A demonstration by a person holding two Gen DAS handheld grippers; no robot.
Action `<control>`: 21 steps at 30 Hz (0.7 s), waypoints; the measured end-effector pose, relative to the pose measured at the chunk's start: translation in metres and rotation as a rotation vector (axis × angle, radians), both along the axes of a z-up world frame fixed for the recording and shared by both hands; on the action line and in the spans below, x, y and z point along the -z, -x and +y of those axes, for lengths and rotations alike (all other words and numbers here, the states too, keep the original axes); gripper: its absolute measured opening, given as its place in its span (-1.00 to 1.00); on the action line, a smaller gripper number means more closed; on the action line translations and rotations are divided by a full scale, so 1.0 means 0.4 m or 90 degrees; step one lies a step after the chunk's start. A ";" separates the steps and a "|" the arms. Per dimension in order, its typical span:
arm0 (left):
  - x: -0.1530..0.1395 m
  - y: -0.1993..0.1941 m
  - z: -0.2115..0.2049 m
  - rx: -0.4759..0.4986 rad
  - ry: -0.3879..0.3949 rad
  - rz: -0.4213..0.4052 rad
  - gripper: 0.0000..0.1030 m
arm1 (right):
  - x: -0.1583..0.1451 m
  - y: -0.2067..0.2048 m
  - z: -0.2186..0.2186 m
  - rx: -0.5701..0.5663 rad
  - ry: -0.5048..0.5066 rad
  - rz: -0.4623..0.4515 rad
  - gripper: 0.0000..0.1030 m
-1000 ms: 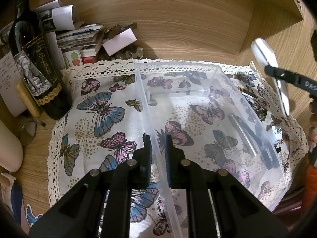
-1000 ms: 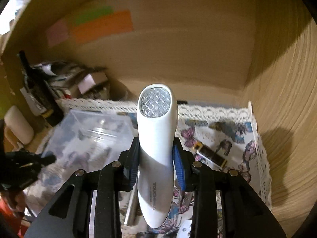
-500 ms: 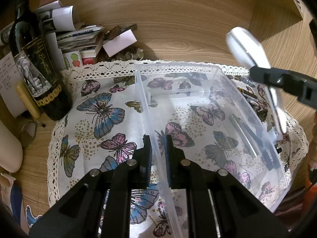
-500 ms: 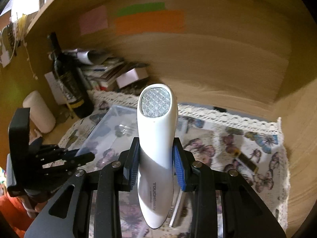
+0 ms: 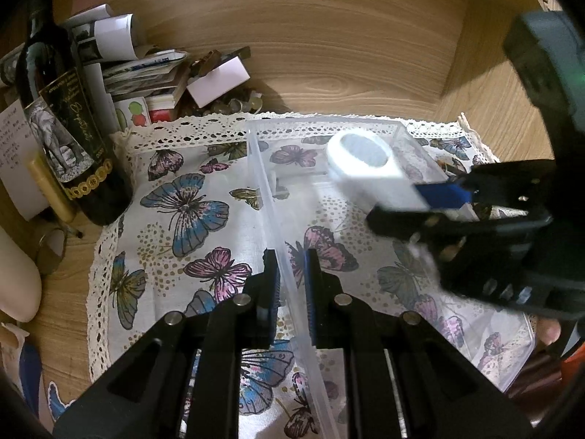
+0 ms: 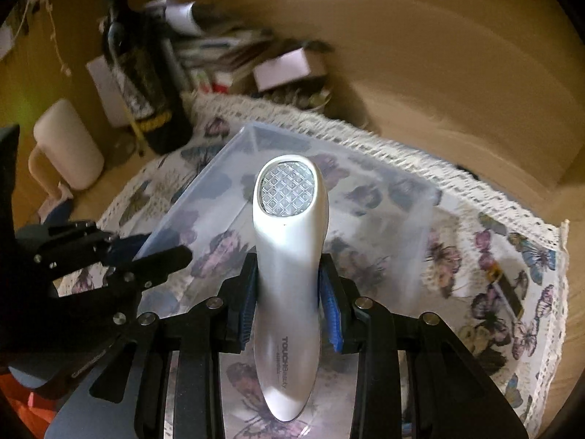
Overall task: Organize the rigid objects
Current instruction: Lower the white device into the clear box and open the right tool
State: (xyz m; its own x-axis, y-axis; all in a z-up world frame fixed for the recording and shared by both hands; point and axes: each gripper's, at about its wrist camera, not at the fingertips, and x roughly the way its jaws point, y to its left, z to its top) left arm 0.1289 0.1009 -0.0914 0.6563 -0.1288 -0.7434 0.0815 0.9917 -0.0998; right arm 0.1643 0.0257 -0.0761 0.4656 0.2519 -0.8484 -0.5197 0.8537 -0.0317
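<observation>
Left gripper (image 5: 290,278) clamped on the near wall of the clear plastic box (image 5: 402,128), steadying it on the butterfly cloth (image 5: 175,219). Right gripper (image 6: 289,303) clenched on the white handheld device (image 6: 289,256), held above the box's open interior.

Risks:
1. Device is smooth and tapered; could slip between the pads.
2. Its head could strike a thin wall and tip the box.
3. The 2 grippers sit near each other; could collide.

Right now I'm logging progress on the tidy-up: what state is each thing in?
Clear plastic box: lidless, gripped by its wall.
White handheld device: held over the box.
Left gripper: shut on the box wall.
Right gripper: shut on the device.
Dark wine bottle: upright.
</observation>
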 end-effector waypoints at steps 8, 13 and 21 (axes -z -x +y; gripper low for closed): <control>0.001 0.002 0.002 0.001 0.010 -0.001 -0.74 | 0.048 -0.004 0.036 -0.019 0.021 0.049 -0.43; 0.002 0.000 0.002 0.004 0.006 0.000 -0.73 | 0.048 -0.009 0.031 -0.019 0.014 0.056 -0.38; 0.004 -0.003 -0.002 0.000 0.003 0.002 -0.73 | -0.018 0.012 -0.004 -0.011 0.007 -0.012 -0.35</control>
State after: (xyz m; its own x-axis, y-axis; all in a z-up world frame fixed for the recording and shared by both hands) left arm 0.1303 0.1002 -0.0930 0.6541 -0.1324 -0.7448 0.0813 0.9912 -0.1047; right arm 0.1593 0.0242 -0.0689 0.4768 0.2504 -0.8426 -0.5332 0.8445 -0.0507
